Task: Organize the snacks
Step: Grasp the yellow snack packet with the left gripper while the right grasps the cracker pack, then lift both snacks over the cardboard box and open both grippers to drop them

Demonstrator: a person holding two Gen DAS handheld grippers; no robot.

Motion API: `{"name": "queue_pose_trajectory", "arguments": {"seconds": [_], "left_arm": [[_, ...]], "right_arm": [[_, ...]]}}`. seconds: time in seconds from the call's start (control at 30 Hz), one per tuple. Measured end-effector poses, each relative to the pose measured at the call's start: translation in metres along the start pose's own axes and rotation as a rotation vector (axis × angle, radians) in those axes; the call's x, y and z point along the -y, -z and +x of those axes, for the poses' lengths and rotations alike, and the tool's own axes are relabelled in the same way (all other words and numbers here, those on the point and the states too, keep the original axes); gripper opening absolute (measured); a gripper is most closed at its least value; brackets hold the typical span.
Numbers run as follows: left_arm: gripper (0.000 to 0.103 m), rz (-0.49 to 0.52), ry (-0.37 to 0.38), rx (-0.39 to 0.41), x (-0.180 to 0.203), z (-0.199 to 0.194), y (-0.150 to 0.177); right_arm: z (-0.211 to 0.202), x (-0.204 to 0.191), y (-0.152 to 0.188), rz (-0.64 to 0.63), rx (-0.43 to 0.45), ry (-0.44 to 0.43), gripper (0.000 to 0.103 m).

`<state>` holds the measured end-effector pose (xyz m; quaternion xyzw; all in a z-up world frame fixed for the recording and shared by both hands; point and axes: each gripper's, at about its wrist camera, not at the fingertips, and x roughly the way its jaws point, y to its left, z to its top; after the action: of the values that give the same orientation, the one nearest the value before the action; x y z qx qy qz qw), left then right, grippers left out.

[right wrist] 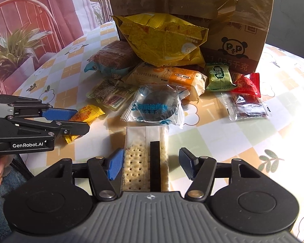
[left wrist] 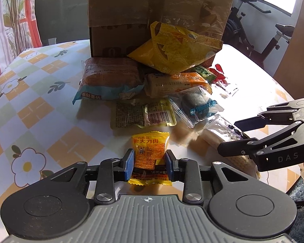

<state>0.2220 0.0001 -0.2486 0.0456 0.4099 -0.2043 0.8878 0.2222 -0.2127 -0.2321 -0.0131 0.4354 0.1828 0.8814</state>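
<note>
Cardboard box stands upright at the far side of the table, with the snacks heaped against its front face. Biggest of them, a yellow chip bag, leans on the box and rests on top of the pile, so anything pulled from beneath it would probably tip it.

Nearer the person, a cracker sleeve lies flat, lengthways between the right gripper's jaws. The blue pad looks to be touching its left edge; the other pad stands clear of it. Not yet a grip, jaws roughly half open. Judgement: close squarely on the long sides and gently, since crackers break.

Smallest item, a small yellow packet, sits between the left gripper's blue pads, which press on both its sides: narrow opening, packet held, its lower end apparently on the table. Judgement: lift straight up, clear of the flat packets just beyond it.
</note>
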Motion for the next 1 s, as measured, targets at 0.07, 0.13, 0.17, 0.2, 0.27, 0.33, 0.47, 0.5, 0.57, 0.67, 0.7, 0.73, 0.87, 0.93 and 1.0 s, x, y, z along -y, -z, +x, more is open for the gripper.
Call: {"name": "queue_pose_trajectory", "arguments": {"seconds": [0.07,0.13,0.17,0.2,0.27,0.33,0.47,0.5,0.57,0.67,0.7,0.73,0.87,0.93,1.0], "left_arm": [[0.034,0.003,0.005,0.002,0.001,-0.001,0.001],[0.034,0.005,0.004,0.008,0.001,-0.002,0.001],[0.034,0.005,0.001,0.015,0.001,-0.004,0.001],[0.034,0.004,-0.001,0.021,0.001,-0.005,0.001],[0.034,0.004,-0.003,0.029,0.001,-0.007,0.000],[0.034,0.005,-0.002,0.031,0.002,-0.007,0.000],[0.034,0.005,0.005,0.037,0.002,-0.009,-0.001],[0.034,0.005,0.005,0.040,0.002,-0.010,-0.001],[0.034,0.005,0.005,0.048,0.001,-0.011,-0.001],[0.034,0.000,0.005,0.057,0.001,-0.015,-0.001],[0.034,-0.003,0.005,0.061,0.000,-0.016,-0.001],[0.034,-0.007,0.004,0.065,0.000,-0.017,-0.001],[0.034,-0.021,0.009,0.054,-0.003,-0.016,-0.002],[0.034,-0.017,0.012,0.061,-0.003,-0.018,-0.002],[0.034,-0.012,0.006,0.077,-0.003,-0.021,-0.004]], "right_arm": [[0.001,-0.002,0.000,-0.016,0.002,0.003,0.063],[0.003,-0.005,0.000,-0.033,0.006,0.008,0.063],[0.003,-0.005,0.001,-0.039,0.007,0.011,0.063],[0.003,-0.006,0.001,-0.048,0.008,0.015,0.063],[0.003,-0.008,0.003,-0.068,0.012,0.021,0.063],[0.004,-0.011,0.004,-0.095,0.013,0.031,0.062],[0.004,-0.012,0.006,-0.121,0.014,0.038,0.061],[0.004,-0.013,0.007,-0.133,0.014,0.040,0.061],[0.003,-0.014,0.008,-0.147,0.016,0.043,0.061],[0.000,-0.011,0.010,-0.144,0.016,0.038,0.055],[-0.002,-0.009,0.010,-0.138,0.015,0.031,0.051],[-0.003,-0.007,0.010,-0.131,0.011,0.030,0.049],[-0.015,0.003,0.007,-0.054,0.026,-0.036,0.048],[-0.023,0.006,0.004,-0.042,0.042,-0.042,0.048],[-0.033,0.008,0.001,-0.021,0.068,-0.047,0.048]]}}
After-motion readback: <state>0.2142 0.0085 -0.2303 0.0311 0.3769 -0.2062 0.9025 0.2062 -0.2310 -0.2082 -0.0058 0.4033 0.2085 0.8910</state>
